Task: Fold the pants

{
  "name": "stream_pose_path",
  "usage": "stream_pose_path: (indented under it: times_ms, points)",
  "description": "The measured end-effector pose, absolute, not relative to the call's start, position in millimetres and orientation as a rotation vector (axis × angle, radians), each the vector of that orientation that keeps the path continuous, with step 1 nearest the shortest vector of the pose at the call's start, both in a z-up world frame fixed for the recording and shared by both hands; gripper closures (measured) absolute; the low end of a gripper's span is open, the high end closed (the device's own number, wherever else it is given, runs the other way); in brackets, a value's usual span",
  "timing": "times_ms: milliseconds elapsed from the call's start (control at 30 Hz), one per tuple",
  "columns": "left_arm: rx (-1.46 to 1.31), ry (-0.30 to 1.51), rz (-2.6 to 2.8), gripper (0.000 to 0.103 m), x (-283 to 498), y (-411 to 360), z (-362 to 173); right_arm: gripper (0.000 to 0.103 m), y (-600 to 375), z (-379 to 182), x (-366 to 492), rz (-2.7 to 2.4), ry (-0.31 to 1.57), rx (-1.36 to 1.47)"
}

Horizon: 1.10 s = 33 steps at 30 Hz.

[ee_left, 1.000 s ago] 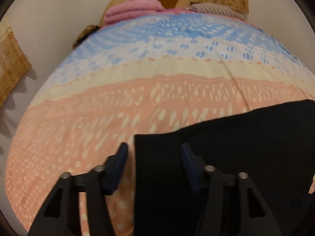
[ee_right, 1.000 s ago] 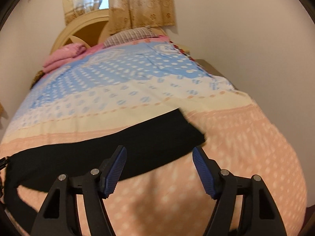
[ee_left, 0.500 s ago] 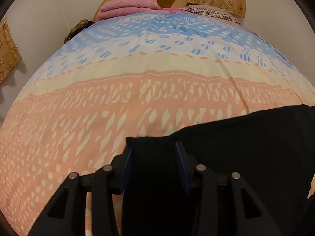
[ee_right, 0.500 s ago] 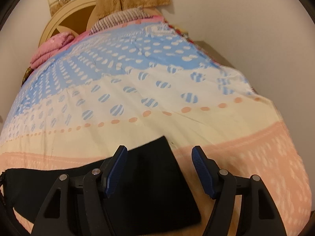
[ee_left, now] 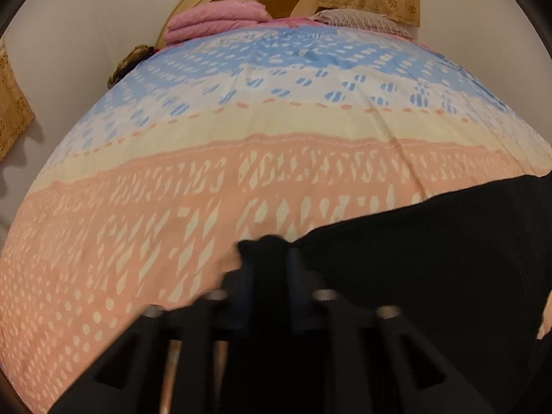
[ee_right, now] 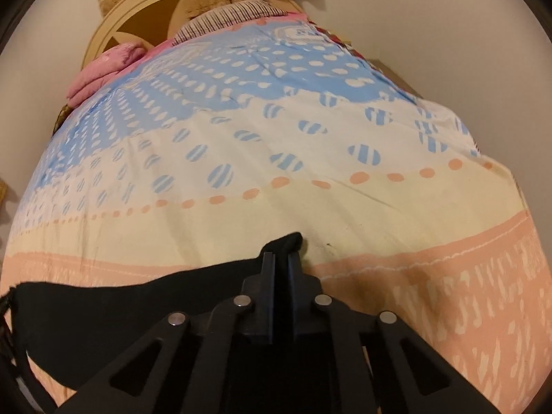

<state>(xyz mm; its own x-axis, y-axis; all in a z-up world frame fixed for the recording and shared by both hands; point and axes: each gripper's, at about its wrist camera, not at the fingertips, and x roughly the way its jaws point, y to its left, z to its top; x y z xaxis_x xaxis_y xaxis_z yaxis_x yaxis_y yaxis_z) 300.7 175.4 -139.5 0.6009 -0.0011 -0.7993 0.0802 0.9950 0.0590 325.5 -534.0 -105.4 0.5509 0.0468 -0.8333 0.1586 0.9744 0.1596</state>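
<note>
Black pants lie on a bed with a patterned cover. In the left wrist view my left gripper is shut on a bunched corner of the pants, which spread to the right. In the right wrist view my right gripper is shut on another corner of the pants, which stretch to the left. A tuft of black cloth sticks out past the right fingertips.
A pink folded blanket and a striped pillow lie at the head of the bed by the round headboard. Walls stand close on both sides. A drawstring shows at the far left.
Both grippers went from open around the pants' corners to shut on them. The cloth has bunched between the fingers, and the left view has blurred with motion.
</note>
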Motion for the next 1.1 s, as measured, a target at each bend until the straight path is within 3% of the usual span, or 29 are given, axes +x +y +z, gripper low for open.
stream_pose_path:
  times_ms: [667,833,1100]
  points:
    - [-0.064,0.648,-0.195,0.089,248,200,-73,0.098,-538,5,199,-0.019,0.608,0.216]
    - [-0.102,0.591,-0.226,0.089,227,211,-66,0.103,-546,18,149,-0.03,0.531,0.23]
    - [-0.081,0.555,-0.28,0.089,193,212,-70,0.103,-555,5,101,-0.007,0.587,0.262]
